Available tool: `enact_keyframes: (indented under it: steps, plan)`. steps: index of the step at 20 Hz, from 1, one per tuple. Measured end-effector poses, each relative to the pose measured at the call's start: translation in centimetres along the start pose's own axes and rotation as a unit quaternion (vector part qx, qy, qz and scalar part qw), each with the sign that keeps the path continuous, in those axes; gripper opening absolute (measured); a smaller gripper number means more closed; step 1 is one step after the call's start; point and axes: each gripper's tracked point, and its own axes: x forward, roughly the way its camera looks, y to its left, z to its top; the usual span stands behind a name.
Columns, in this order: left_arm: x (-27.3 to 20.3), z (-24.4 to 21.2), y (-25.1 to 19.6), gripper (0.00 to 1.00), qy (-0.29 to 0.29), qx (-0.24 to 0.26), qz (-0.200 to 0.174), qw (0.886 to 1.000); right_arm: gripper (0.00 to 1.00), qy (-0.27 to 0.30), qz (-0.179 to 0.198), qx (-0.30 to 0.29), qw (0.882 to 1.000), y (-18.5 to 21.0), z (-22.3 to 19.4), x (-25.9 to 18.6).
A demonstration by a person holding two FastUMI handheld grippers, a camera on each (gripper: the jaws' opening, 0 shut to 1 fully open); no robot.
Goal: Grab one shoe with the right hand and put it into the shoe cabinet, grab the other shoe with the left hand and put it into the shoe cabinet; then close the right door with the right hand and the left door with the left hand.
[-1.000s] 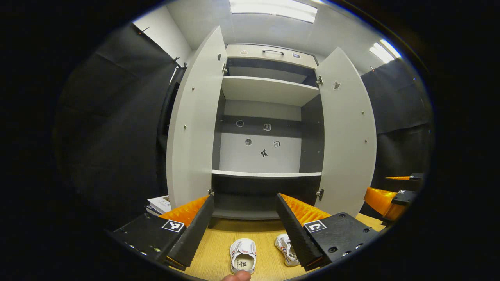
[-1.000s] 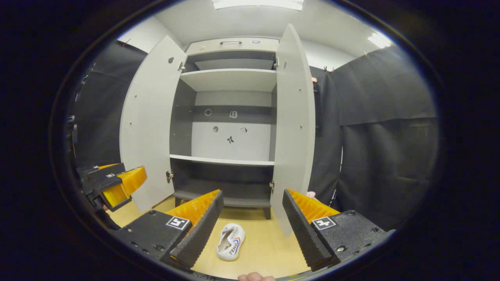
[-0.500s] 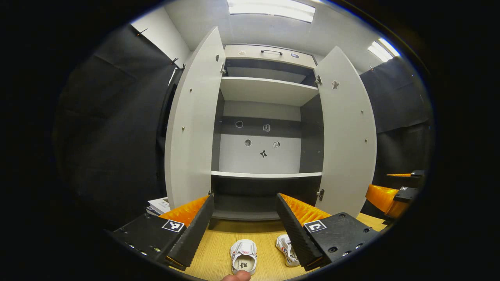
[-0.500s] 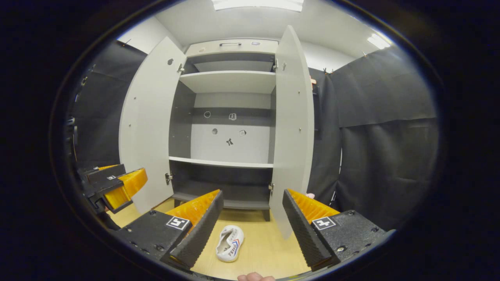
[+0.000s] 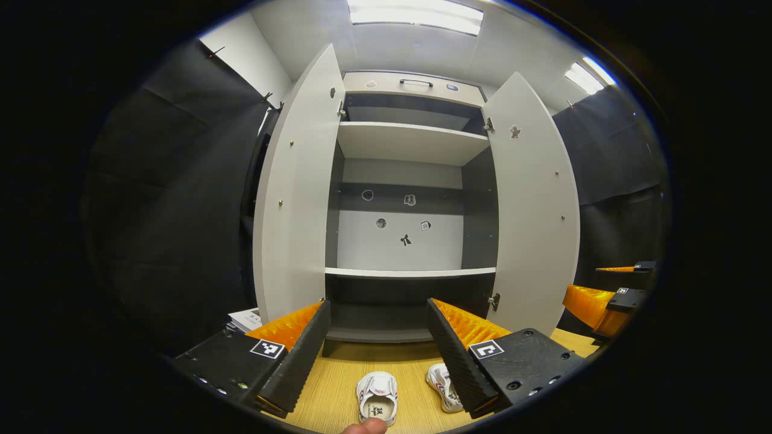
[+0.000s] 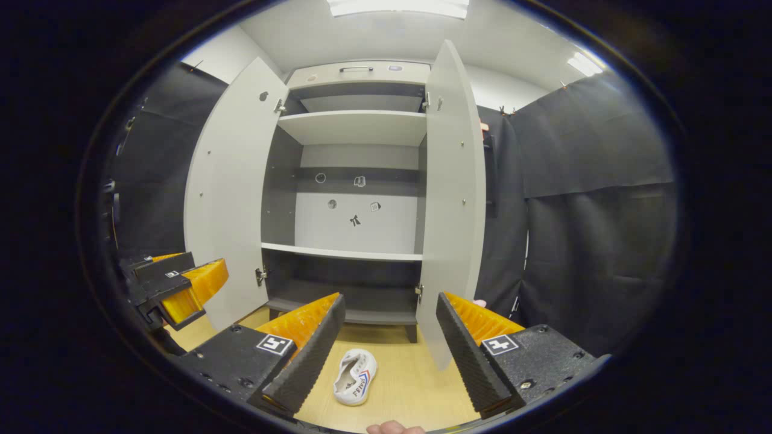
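Observation:
Two small white shoes lie on the wooden floor in front of the open cabinet (image 5: 410,271). In the left gripper view one shoe (image 5: 377,398) sits between my open left gripper's (image 5: 379,352) fingers, the other shoe (image 5: 441,395) partly behind its right finger. The right gripper view has a shoe (image 6: 354,377) on its side, below my open right gripper (image 6: 389,346). Both cabinet doors stand wide: left door (image 5: 295,205), right door (image 5: 534,211). Nothing is held by either gripper. My right gripper (image 5: 609,295) appears at the left gripper view's right edge, my left gripper (image 6: 175,286) at the right gripper view's left edge.
The grey cabinet has a low bottom shelf (image 6: 344,307), a middle shelf (image 6: 344,252) and an upper shelf (image 6: 353,123), all bare. Black cloth walls stand on both sides. A stack of books (image 5: 246,319) lies by the left door. A fingertip (image 5: 362,427) shows at the bottom edge.
Both views have shifted very slightly; the cabinet sits a touch lower in frame. Shoes, doors and both open grippers are as before.

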Motion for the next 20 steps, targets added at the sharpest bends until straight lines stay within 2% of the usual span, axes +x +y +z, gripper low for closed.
enact_keyframes:
  steps: [8, 12, 16, 20]
  plan:
    - [0.2, -0.1, 0.0, 0.95, 0.001, 0.001, -0.001, 1.0, 0.99, 0.003, 0.001, 0.002, 1.0, 0.2, -0.4, 0.2]
    - [0.2, -0.1, 0.2, 0.95, 0.0, 0.002, 0.0, 1.0, 0.99, 0.019, 0.01, 0.006, 1.0, 0.9, -1.8, 0.8]
    - [0.2, 0.0, 0.4, 0.95, -0.002, 0.003, -0.001, 1.0, 0.99, 0.063, 0.034, 0.009, 0.997, 2.9, -5.8, 2.1]
    - [0.0, -0.1, 1.0, 0.95, -0.001, 0.008, 0.002, 1.0, 0.99, 0.124, 0.061, 0.015, 0.99, 5.1, -11.3, 3.9]
